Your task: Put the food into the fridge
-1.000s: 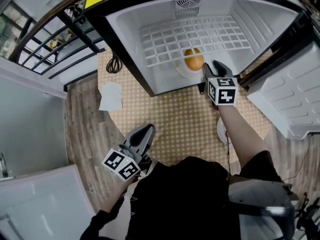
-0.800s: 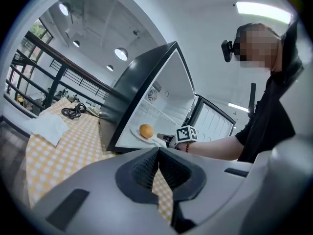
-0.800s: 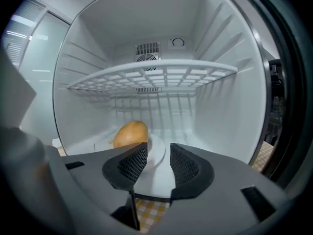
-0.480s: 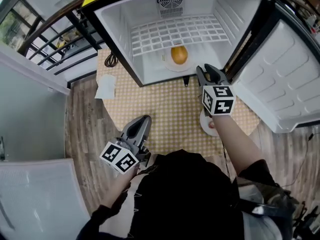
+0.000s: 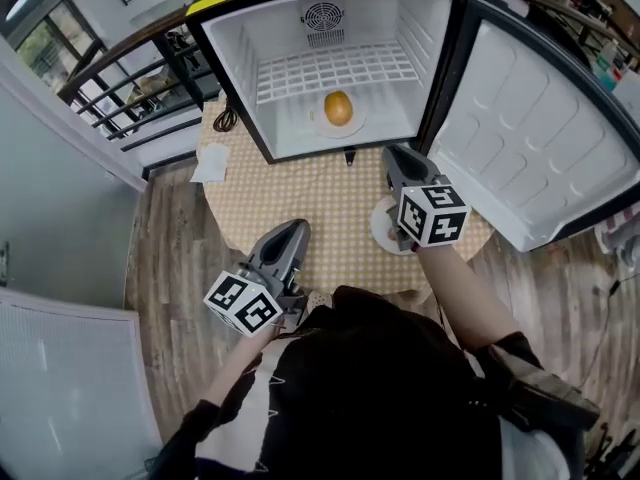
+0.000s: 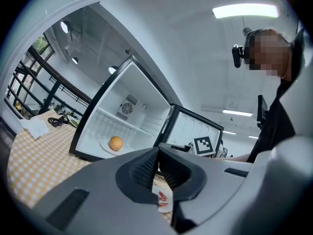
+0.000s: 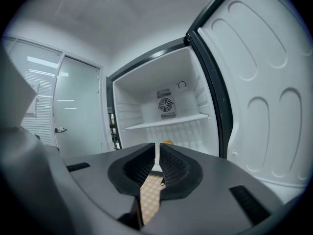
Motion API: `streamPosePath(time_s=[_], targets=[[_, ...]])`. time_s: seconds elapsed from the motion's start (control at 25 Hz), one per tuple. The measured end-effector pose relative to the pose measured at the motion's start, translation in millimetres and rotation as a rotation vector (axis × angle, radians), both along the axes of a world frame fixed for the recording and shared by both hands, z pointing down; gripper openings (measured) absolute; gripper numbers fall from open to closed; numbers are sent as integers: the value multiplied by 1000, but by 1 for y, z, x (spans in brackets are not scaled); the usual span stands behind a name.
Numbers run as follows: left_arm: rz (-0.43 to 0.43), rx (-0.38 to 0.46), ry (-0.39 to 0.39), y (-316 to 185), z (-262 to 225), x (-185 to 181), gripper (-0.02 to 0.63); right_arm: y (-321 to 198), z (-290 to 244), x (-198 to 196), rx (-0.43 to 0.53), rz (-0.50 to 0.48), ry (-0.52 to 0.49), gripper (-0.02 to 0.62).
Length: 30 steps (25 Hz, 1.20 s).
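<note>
An orange round food (image 5: 338, 108) lies on a white plate (image 5: 316, 121) on the floor of the open fridge (image 5: 300, 28); it also shows as the orange food (image 6: 116, 143) in the left gripper view and peeks over the jaws in the right gripper view (image 7: 167, 142). My right gripper (image 5: 398, 160) hovers over the table in front of the fridge. Its jaws have just been closing and stand together with nothing between them (image 7: 157, 146). My left gripper (image 5: 287, 238) is lower left over the table edge, shut and empty (image 6: 157, 151).
A second white plate (image 5: 379, 230) with red bits of food (image 6: 164, 200) sits on the checkered table (image 5: 320, 198) under my right gripper. The fridge door (image 5: 530, 128) stands open at right. A white napkin (image 5: 210, 163) and a black cable (image 5: 223, 118) lie at the table's left.
Both grippers have drawn back from the fridge and risen. The right gripper has left the plate with the orange food inside the fridge, and its jaws have come together.
</note>
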<state>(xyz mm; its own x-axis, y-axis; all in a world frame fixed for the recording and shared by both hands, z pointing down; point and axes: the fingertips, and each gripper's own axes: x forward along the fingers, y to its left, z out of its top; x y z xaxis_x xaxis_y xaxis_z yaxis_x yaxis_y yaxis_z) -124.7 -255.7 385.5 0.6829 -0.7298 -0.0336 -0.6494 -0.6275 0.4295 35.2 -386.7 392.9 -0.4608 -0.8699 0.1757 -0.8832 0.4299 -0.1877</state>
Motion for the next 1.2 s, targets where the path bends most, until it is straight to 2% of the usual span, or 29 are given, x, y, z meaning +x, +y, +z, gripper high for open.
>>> streamPosePath(time_s=[0.24, 0.44, 0.64, 0.96, 1.2], targets=[[21, 67, -23, 36, -26, 28, 14, 74, -41, -12, -10, -228, -157, 21], [52, 86, 1, 79, -26, 56, 12, 146, -45, -9, -23, -336, -194, 20], [43, 106, -1, 126, -21, 89, 14, 209, -13, 20, -91, -353, -203, 18], [-26, 33, -4, 197, 1, 125, 12, 289, 19, 57, -185, -382, -204, 17], [-11, -15, -12, 233, 8, 146, 14, 323, 24, 67, -215, -382, -185, 17]])
